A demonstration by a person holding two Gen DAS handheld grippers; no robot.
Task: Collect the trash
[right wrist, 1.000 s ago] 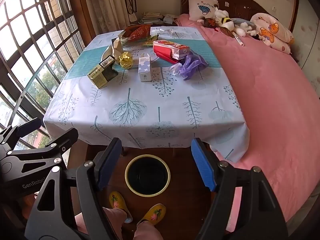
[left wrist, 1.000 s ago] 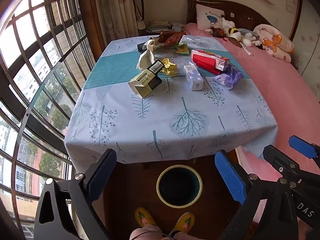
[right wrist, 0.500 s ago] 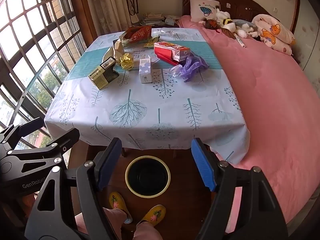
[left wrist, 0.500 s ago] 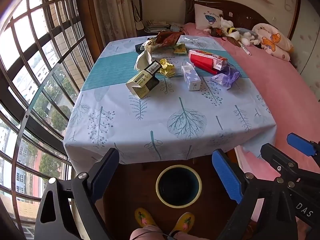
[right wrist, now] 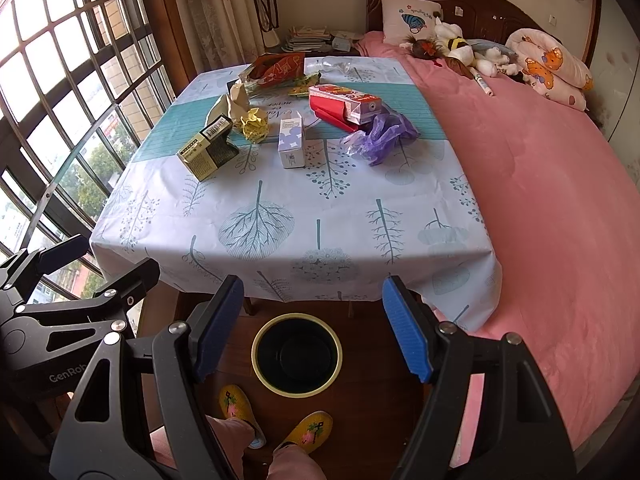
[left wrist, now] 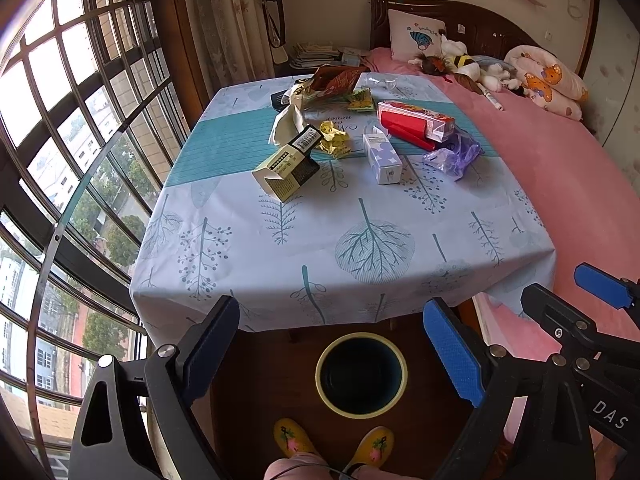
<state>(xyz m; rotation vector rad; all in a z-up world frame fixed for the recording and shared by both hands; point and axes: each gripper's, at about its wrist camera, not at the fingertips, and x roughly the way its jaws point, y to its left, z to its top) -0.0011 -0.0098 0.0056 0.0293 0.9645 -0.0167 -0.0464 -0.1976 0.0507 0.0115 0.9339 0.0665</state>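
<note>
Hovering short of the table, I hold my left gripper [left wrist: 332, 344] and right gripper [right wrist: 312, 328] spread wide, nothing between the pads. Below them a yellow-rimmed bin [right wrist: 297, 354] stands on the floor. Trash sits mid-tablecloth [left wrist: 360, 240]: yellow-black carton [left wrist: 286, 168], purple-white box [left wrist: 382, 156], red carton [right wrist: 344, 106], purple bag [right wrist: 380, 134].

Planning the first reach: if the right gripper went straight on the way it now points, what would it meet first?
Probably the tablecloth near the table's front edge, bare of trash there. The right gripper is open; the white carton lies farther on. Depth is uncertain.
</note>
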